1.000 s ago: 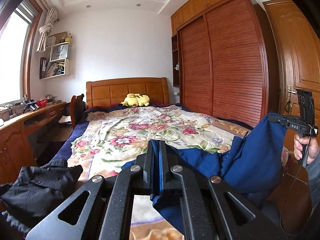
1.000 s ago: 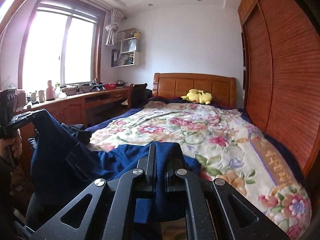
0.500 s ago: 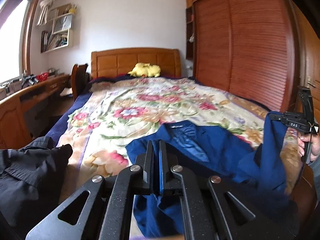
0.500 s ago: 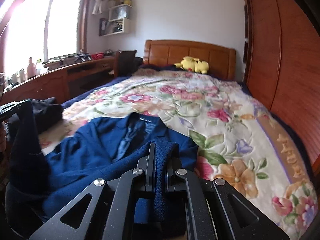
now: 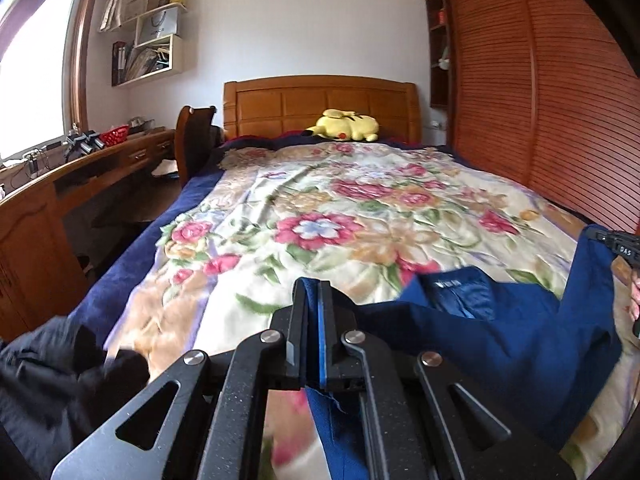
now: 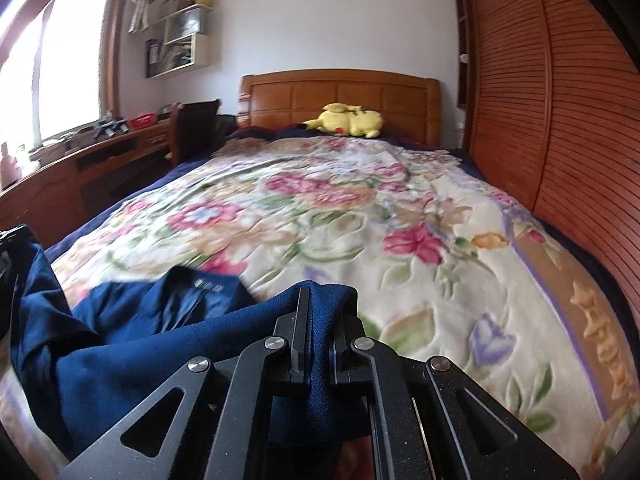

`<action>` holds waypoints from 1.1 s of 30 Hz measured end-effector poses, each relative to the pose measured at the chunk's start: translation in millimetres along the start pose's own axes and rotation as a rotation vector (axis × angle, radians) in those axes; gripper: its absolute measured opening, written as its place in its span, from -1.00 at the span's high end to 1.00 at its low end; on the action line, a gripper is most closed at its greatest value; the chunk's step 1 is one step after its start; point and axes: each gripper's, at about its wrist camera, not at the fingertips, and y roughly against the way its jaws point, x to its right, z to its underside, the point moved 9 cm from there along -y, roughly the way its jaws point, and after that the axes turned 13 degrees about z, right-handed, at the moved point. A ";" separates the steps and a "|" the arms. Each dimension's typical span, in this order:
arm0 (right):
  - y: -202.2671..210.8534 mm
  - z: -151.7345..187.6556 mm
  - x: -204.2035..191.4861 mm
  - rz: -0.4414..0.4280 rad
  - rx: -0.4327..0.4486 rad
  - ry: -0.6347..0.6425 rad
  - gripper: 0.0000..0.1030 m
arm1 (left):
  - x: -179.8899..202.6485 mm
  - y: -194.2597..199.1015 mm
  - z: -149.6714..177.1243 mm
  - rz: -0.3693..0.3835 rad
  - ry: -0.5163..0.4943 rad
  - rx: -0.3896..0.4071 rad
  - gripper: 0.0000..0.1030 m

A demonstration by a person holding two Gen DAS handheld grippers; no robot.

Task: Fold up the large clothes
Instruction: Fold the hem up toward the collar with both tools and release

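Note:
A dark blue jacket (image 5: 500, 332) lies spread across the foot of the bed, collar and inner label toward the headboard. My left gripper (image 5: 313, 292) is shut on one edge of the cloth, which hangs down between its fingers. In the right wrist view the same blue jacket (image 6: 132, 344) drapes to the left, and my right gripper (image 6: 324, 300) is shut on a fold of it bunched over the fingertips. The right gripper's black body (image 5: 618, 242) shows at the left view's right edge, holding a raised corner.
A floral blanket (image 5: 340, 216) covers the bed, with a yellow plush toy (image 5: 346, 126) by the wooden headboard (image 5: 320, 100). A black garment (image 5: 52, 384) lies at the bed's near left corner. A wooden desk (image 5: 60, 184) and chair stand left; a slatted wardrobe (image 6: 560, 100) is right.
Both grippers have moved forward and down over the bed with the jacket. The jacket went from hanging in the air to lying flatter on the blanket, collar now showing.

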 end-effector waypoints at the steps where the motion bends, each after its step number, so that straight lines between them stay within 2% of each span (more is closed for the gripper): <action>1: -10.1 -4.2 -1.0 0.009 -0.001 -0.006 0.91 | -0.7 -6.6 -1.2 -0.003 0.000 -0.005 0.93; 8: -69.6 -1.0 -13.7 0.102 -0.063 0.028 0.91 | -2.6 -41.2 -7.5 -0.017 0.007 -0.025 0.93; 14: -75.5 -10.2 -16.8 0.128 -0.066 0.012 0.91 | -4.3 -58.4 -13.1 -0.033 -0.008 -0.054 0.93; 21: -83.2 9.6 -25.4 0.112 -0.139 0.065 0.87 | 2.2 -60.8 8.9 -0.004 -0.032 -0.131 0.88; 23: -78.0 11.9 -24.0 0.100 -0.149 0.054 0.79 | 5.6 -54.3 14.5 0.010 -0.036 -0.139 0.82; 25: -70.4 12.9 -20.6 0.082 -0.158 0.036 0.69 | 7.9 -43.8 18.6 0.024 -0.026 -0.129 0.66; 26: -67.2 13.8 -19.3 0.075 -0.161 0.032 0.50 | 9.3 -38.2 20.1 0.033 -0.020 -0.123 0.62; 27: -62.7 14.7 -18.3 0.069 -0.162 0.032 0.15 | 11.1 -30.4 21.4 0.044 -0.015 -0.114 0.51; 28: -58.3 15.7 -17.1 0.069 -0.157 0.037 -0.05 | 12.4 -25.1 22.5 0.051 -0.014 -0.108 0.38; 29: -52.8 16.1 -16.1 0.074 -0.148 0.045 -0.16 | 14.2 -20.0 23.7 0.060 -0.013 -0.106 0.31; 30: -46.2 16.6 -14.2 0.079 -0.136 0.050 -0.17 | 17.1 -12.9 25.9 0.076 -0.011 -0.104 0.22; 33: -21.6 25.0 -11.2 0.061 -0.122 0.050 -0.19 | 24.4 2.5 35.6 0.108 -0.010 -0.118 0.14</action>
